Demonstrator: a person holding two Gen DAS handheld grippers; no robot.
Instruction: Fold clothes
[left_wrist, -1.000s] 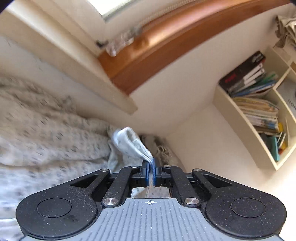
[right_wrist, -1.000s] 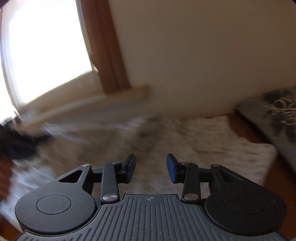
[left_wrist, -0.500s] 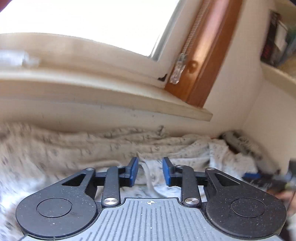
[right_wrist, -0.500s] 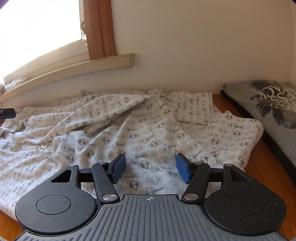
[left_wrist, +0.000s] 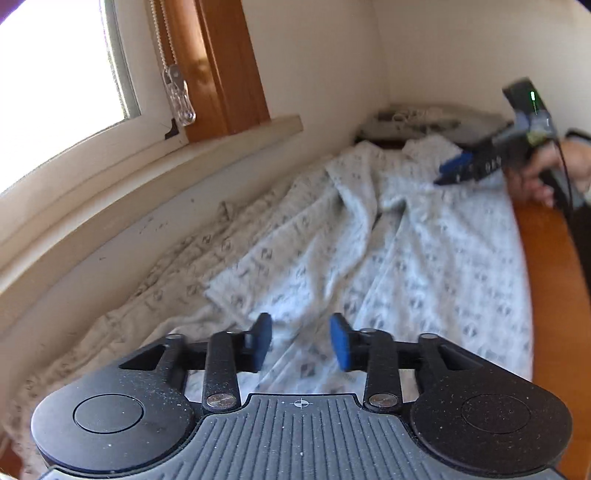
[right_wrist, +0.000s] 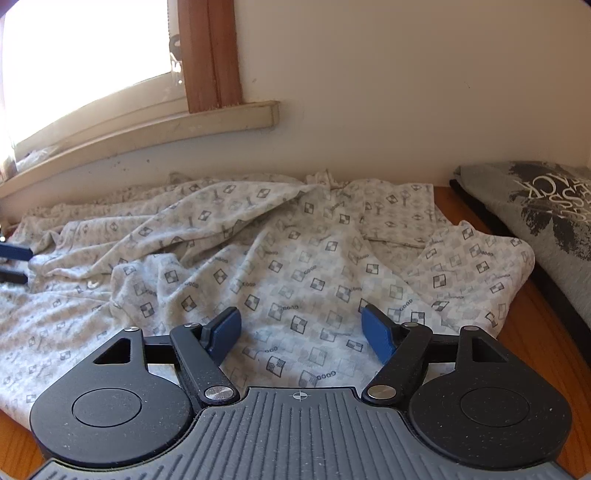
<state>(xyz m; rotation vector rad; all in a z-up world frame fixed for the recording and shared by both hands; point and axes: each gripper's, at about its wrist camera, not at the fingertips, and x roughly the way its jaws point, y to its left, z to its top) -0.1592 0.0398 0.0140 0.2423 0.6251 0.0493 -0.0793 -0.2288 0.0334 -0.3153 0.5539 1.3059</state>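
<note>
**A:** What's the setting?

**B:** A cream-walled corner under a window (right_wrist: 85, 55) with a wooden frame and a pale sill (right_wrist: 155, 129). The glass is blown out white, so nothing outside can be made out. Below it is a wooden table (right_wrist: 535, 343), mostly covered.

**A:** Covered by what?

**B:** A light grey garment (right_wrist: 295, 266) printed with small checkered squares, spread out and rumpled, its far edge bunched against the wall. I cannot tell which part is sleeve or hem; the folds hide that, and its left end runs out of the picture.

**A:** And the grippers, left to right?

**B:** In the right wrist view only 2 blue fingertips of the left gripper (right_wrist: 13, 264) poke in at the left edge, the rest cut off. In its own view the left gripper (left_wrist: 301, 341) has its jaws apart and opening, nothing between them, the cloth below blurred. The right gripper (right_wrist: 301, 330) has its jaws wide and opening over the cloth, nothing pinched. The left wrist view shows it from afar, smeared, with the person's hand (left_wrist: 543, 173) behind it.

**A:** Anything at the far right?

**B:** A darker grey printed garment (right_wrist: 535, 206), cropped by the frame; its lettering is upside down and only partly legible.
</note>
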